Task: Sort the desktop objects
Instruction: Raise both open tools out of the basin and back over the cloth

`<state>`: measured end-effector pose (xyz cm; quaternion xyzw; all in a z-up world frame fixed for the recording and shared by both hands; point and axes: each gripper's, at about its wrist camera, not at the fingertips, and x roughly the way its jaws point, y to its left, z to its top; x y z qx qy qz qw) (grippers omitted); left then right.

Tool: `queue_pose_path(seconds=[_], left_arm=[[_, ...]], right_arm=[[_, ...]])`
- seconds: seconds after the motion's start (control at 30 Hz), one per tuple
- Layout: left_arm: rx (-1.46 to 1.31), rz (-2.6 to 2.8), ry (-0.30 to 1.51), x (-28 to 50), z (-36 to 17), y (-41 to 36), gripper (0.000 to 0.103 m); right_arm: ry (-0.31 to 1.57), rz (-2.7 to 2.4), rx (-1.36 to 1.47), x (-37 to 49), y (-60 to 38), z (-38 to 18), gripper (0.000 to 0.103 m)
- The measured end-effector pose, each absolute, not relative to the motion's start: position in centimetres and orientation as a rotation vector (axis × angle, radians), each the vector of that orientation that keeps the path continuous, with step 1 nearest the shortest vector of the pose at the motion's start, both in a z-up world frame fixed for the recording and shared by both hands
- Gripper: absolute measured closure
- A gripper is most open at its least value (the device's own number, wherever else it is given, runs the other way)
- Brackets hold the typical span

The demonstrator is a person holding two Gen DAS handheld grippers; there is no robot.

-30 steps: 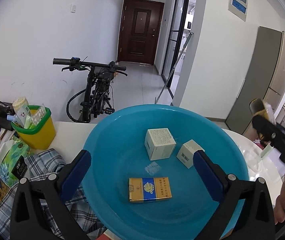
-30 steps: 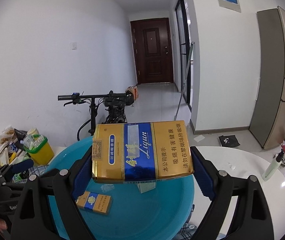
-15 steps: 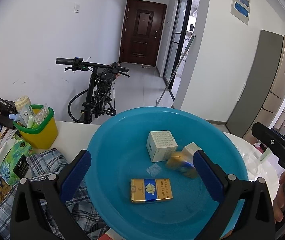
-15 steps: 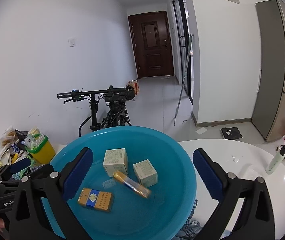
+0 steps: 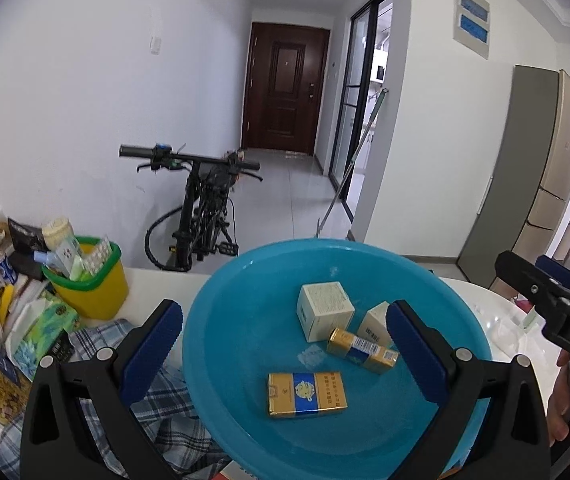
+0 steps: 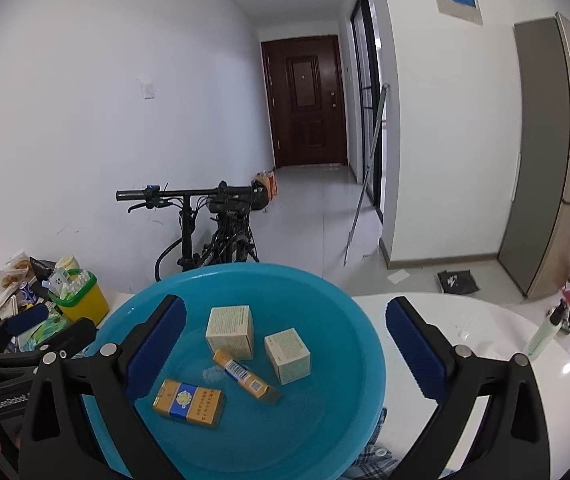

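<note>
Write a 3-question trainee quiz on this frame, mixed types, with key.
1. True or false: the right claw is shut on a gold pack.
2. How many items lie in the round blue plastic basin? A) two B) three C) four
3. Fill in: the yellow plastic bin with the green rim stands on the basin's ____ side in the left wrist view.

Key
1. False: the claw stands open and empty. Both gold-and-blue cigarette packs lie in the basin, one flat, one on its edge.
2. C: the two packs plus two pale cardboard cube boxes.
3. Left.
</note>
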<state>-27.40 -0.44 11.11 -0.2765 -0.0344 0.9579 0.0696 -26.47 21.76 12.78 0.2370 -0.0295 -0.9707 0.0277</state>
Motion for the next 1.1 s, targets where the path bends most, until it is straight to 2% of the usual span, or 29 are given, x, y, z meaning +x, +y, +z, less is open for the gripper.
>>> queue_pose_path(seconds=[0.37, 0.67, 0.8, 0.97, 1.1], left_arm=[[-0.572, 2.967, -0.102, -23.2, 15.0, -1.2, 0.000], [-0.412, 3.014, -0.157, -20.3, 17.5, -2.7, 0.000], [-0.517, 3.090, -0.193, -20.1, 17.4, -3.2, 0.000], [-0.603, 2.979, -0.325, -20.6, 17.0, -3.9, 0.000], [-0.526, 3.021, -0.240, -19.9, 17.4, -3.4, 0.000]], right_arm=[[-0.064, -3.020, 0.583, -23.8, 21.6, 15.4, 0.000], [0.034, -3.055, 0.404, -20.4, 20.3, 17.8, 0.000], [0.005, -3.056, 0.387, -19.8, 20.6, 18.1, 0.000], [-0.025, -3.055, 0.375, -19.6, 20.9, 18.4, 0.000], [-0.017, -3.069, 0.347, -19.2, 21.1, 18.6, 0.000]])
